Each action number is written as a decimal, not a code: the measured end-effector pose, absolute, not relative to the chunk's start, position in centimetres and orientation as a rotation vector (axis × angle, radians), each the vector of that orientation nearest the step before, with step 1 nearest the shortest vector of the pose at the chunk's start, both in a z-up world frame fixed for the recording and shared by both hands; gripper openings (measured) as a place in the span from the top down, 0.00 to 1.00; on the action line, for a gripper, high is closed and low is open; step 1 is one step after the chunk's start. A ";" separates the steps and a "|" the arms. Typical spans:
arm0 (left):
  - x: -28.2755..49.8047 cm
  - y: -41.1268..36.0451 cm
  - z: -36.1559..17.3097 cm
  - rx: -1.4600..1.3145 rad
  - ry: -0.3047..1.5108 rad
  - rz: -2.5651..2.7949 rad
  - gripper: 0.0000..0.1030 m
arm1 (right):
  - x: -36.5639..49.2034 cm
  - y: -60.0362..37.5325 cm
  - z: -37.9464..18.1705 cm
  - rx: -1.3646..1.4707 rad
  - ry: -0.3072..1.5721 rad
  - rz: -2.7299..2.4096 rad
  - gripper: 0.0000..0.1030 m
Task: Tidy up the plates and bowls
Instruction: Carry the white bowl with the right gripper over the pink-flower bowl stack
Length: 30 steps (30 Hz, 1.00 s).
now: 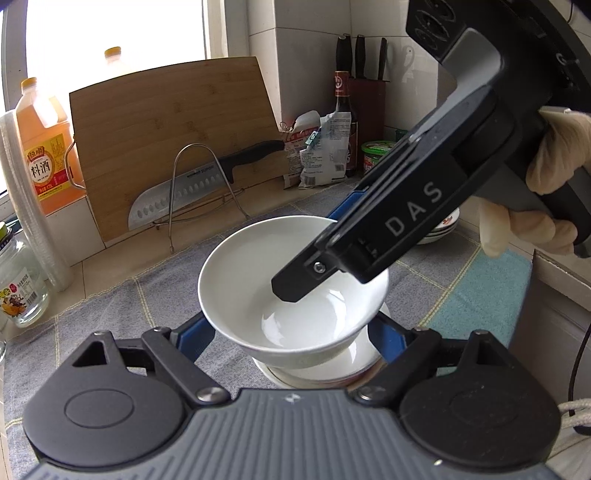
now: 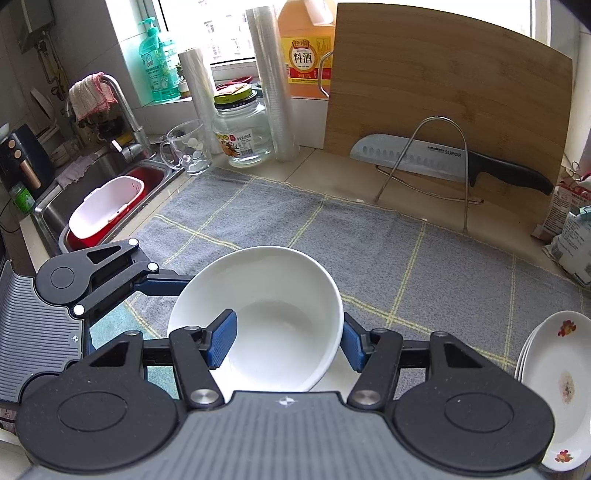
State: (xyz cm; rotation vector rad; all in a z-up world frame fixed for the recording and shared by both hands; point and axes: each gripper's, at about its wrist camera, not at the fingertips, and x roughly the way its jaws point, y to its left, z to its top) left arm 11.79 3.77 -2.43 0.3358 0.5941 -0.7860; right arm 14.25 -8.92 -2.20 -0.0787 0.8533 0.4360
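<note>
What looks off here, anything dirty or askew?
Flowered plate, lower right in the right wrist view: brownish stain in its middle, looks unwashed. White bowl sits tilted in the right gripper's jaws.

Bright window (image 2: 229, 29), white tiled wall (image 1: 306, 48), steel sink (image 2: 96, 173), pale countertop (image 2: 325, 162).

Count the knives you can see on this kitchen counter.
4. One large knife rests in front of the cutting board. Three black handles stick up from the knife block in the corner. Their blades are hidden, and more knives may be out of sight.
</note>
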 end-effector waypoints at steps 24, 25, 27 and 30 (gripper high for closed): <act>12.7 3.0 -3.7 0.333 0.643 -0.825 0.14 | 14.6 -9.5 -4.1 -0.081 0.899 0.391 0.37; 12.7 3.0 -3.7 0.334 0.641 -0.826 0.14 | 14.5 -9.6 -4.1 -0.082 0.899 0.390 0.37; 12.8 2.9 -3.8 0.335 0.642 -0.827 0.14 | 14.6 -9.6 -4.1 -0.083 0.898 0.386 0.37; 12.8 2.8 -3.9 0.335 0.643 -0.828 0.14 | 14.7 -9.8 -4.1 -0.081 0.896 0.382 0.37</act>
